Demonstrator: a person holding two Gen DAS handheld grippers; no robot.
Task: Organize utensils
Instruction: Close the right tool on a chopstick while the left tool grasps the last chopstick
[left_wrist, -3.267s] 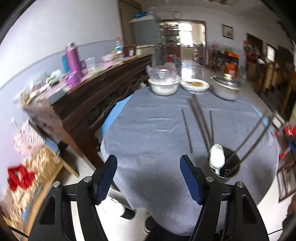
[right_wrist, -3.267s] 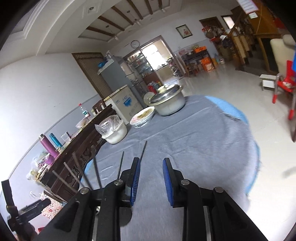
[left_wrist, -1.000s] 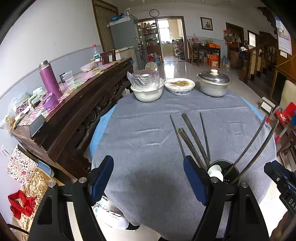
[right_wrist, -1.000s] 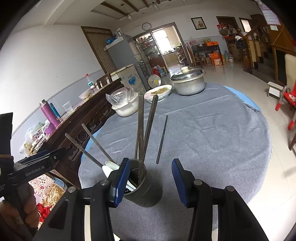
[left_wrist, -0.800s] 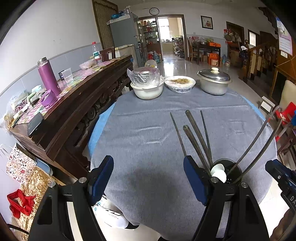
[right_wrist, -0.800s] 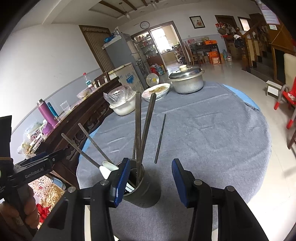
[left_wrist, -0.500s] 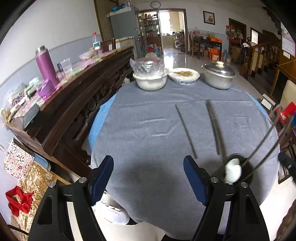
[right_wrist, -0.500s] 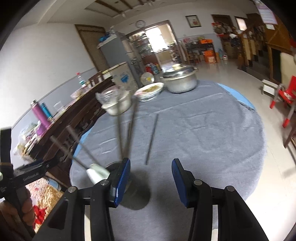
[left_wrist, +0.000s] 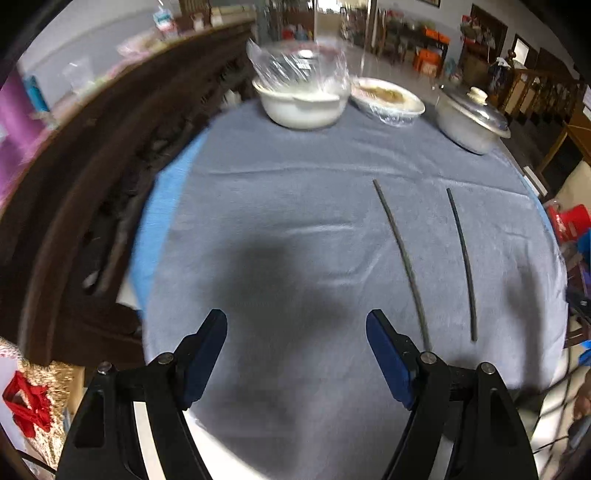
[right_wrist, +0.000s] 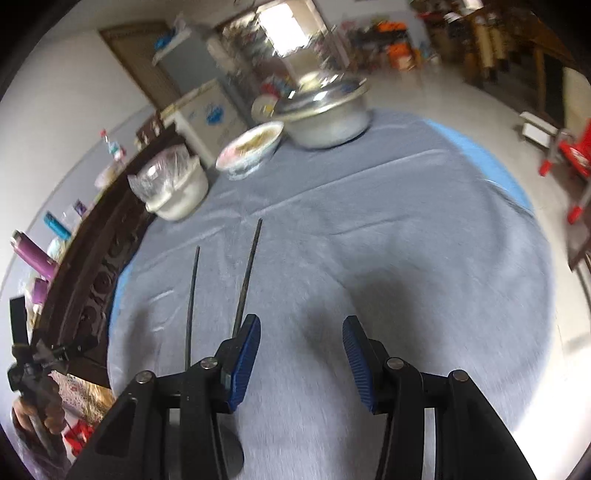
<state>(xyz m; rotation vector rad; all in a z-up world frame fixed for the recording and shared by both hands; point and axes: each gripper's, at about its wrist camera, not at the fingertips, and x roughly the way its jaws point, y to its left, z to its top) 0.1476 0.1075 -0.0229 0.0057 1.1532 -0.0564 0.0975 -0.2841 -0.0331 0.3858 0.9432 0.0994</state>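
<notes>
Dark and thin, two chopsticks lie loose on the grey tablecloth (left_wrist: 295, 206), toward the right side of the round table: the left chopstick (left_wrist: 400, 254) and the right chopstick (left_wrist: 461, 258) run nearly side by side, apart, neither touching the other, their near ends pointing to the table's front edge. No holder shows in either view right now. The left gripper (left_wrist: 295, 354) hangs over bare cloth with its jaws spread wide and nothing between them; its right finger sits just beside the near tip of the left chopstick. The right gripper (right_wrist: 300, 356) stands about half open, empty too, the right chopstick's near end just behind its left finger. At the table's far edge sit a plastic-wrapped bowl (left_wrist: 303, 107), a covered dish (left_wrist: 388, 101) and a lidded pot (left_wrist: 471, 125). The risk, as I read it: both views are blurred, so a hurried pinch could miss a stick this thin, roll it toward the edge, or knock one chopstick into the other.
</notes>
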